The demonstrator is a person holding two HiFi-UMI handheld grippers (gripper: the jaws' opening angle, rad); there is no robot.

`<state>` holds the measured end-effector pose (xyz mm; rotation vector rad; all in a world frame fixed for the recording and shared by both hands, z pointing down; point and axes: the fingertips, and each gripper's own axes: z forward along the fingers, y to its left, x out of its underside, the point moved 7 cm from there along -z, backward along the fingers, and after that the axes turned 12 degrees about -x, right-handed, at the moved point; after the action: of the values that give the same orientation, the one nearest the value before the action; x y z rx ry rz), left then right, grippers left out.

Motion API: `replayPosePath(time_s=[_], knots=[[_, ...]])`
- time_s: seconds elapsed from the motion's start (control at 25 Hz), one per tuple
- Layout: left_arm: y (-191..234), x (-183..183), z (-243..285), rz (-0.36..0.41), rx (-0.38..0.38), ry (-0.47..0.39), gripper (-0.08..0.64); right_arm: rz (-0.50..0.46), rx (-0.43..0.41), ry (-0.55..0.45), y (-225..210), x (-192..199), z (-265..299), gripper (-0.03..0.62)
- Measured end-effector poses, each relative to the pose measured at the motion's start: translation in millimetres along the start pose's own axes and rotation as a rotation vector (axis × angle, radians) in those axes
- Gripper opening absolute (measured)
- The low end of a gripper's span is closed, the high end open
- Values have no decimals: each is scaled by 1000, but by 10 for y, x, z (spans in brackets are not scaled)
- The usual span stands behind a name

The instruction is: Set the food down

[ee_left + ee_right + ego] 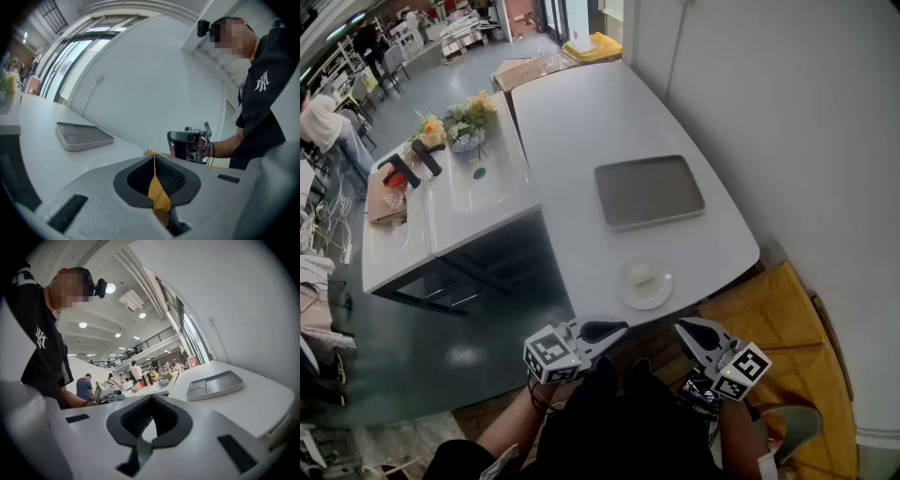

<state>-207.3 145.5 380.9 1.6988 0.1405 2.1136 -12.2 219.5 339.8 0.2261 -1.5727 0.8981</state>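
1. Your left gripper [612, 329] has its jaws pressed together. In the left gripper view the two dark pads meet in one thin line, and nothing is between them.
2. Your right gripper [686, 330] is closed in the same way. In the right gripper view its pads touch each other and hold nothing.
3. In the head view both grippers are in front of your body, off the white table [581, 122] and just beyond its near edge. The left one points toward 3 o'clock and the right one toward 10 o'clock, so the tips face each other but stay apart.
4. The food [641, 276] is a small pale piece. It lies on a small round white plate [660, 293], a little toward 10 o'clock from the plate's middle.
5. The plate stands on the table near the edge closest to you, at about 12 o'clock from the gap between your two grippers. Neither gripper touches it.
6. At 12 o'clock from the plate, clearly apart from it, a grey tray [649, 191] lies flat on the table. Each gripper view shows a shallow round hollow at one end of it.
7. At about 10 o'clock from the tray, on the lower counter [403, 248] beside the table, there is a bunch of flowers [457, 122].
8. At 3 o'clock from your right gripper you see a yellow cloth [787, 323] lying beside the table corner.
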Motion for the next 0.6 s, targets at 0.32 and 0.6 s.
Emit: replayPosePath(time_s=[0.32,0.6], knots=[[32,67,-14,48,-36,-10,9,15,6,30,-59,84,-4,3],[159,219,-100,-11,-55,-5,9,-28,-6,76,-18,12,156,3]])
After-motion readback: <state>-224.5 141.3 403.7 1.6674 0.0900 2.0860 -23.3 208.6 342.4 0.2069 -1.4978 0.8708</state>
